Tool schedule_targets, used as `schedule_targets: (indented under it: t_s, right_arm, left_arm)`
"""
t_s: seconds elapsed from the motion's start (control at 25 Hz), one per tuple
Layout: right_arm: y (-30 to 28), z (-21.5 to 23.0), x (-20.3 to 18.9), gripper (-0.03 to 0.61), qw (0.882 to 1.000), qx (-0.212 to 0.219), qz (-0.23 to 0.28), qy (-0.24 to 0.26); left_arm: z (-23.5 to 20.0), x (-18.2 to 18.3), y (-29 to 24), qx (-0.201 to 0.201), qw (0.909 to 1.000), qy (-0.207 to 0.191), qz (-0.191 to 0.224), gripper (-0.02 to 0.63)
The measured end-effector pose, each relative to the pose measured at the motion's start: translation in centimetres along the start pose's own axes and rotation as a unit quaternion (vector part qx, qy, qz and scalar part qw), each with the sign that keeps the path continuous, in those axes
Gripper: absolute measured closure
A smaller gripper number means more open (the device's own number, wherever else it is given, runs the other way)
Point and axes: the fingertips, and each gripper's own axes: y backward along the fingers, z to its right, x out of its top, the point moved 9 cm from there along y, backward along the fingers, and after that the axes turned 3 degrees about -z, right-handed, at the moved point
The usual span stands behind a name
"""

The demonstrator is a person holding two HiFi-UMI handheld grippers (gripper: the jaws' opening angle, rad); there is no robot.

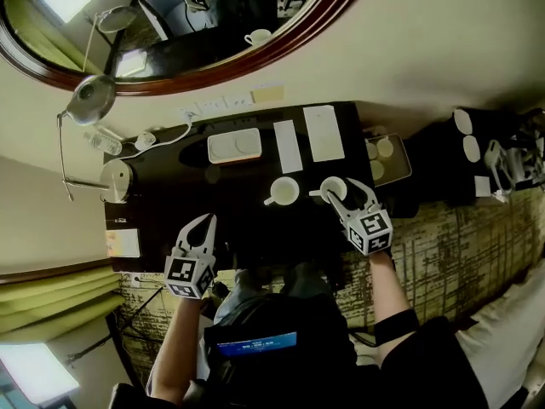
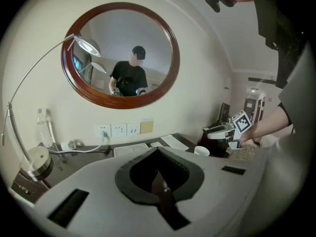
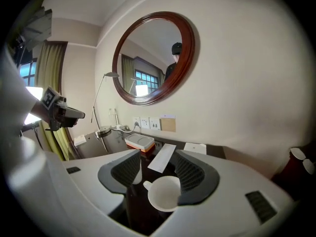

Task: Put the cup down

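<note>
Head view, centre right: found white cup point(image 1: 334, 188) standing upright on dark desk point(image 1: 170, 190), between the two fingers of right gripper point(image 1: 345, 192). Right gripper view, confirmed: fingers spread apart, cup low between them, handle pointing to frame left; right-hand pad at or just beside the cup wall, contact not determinable; left-hand pad clear of the handle. Judged not clamped on the cup. Head view, lower left of centre: found left gripper point(image 1: 204, 221) near the front of the desk, well apart from the cup. Left gripper view, confirmed: fingers pressed together, nothing between them. Noted second white cup point(image 1: 283, 191) just left of the first in head view, handle also to frame left, not touching it. Noted white tray point(image 1: 234, 146) beyond the second cup, with two white paper sheets point(image 1: 288, 146) side by side to its right, near the wall. Noted desk lamp point(image 1: 92, 96) at frame left, round base on the left end of the desk, and wood-framed oval mirror point(image 1: 170, 88) on the wall at frame top. Noted wall sockets point(image 1: 209, 106) under the mirror, with white plug and cable running towards the left end of the desk
</note>
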Motion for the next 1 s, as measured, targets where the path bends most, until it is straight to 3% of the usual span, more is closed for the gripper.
schedule_targets:
  t_s: [0.16,0.24,0.32,0.56,1.0]
  right_arm:
    - [0.2,1.9,-3.3,0.159,0.998,0.025,-0.052,0.029]
    - [-0.4,2.3,-5.0,0.1,0.993,0.055,-0.087,0.064]
    - [-1.3,2.7,-6.5,0.076,0.988,0.077,-0.106,0.079]
    - [-3.8,4.5,-9.6,0.034,0.988,0.099,-0.105,0.054]
    - [-8.6,4.3,-10.4,0.032,0.974,0.176,-0.078,0.119]
  left_arm:
    - [1.6,-1.8,-1.7,-0.019,0.9995,-0.009,-0.022,0.614]
    - [3.4,-1.4,-2.9,-0.04,0.9986,-0.02,-0.029,0.614]
    - [5.3,-1.1,-4.2,-0.059,0.9972,-0.027,-0.036,0.614]
    - [9.3,-1.4,-8.1,-0.094,0.9931,-0.035,-0.06,0.614]
    - [12.3,-1.6,-11.7,-0.121,0.9894,-0.039,-0.07,0.614]
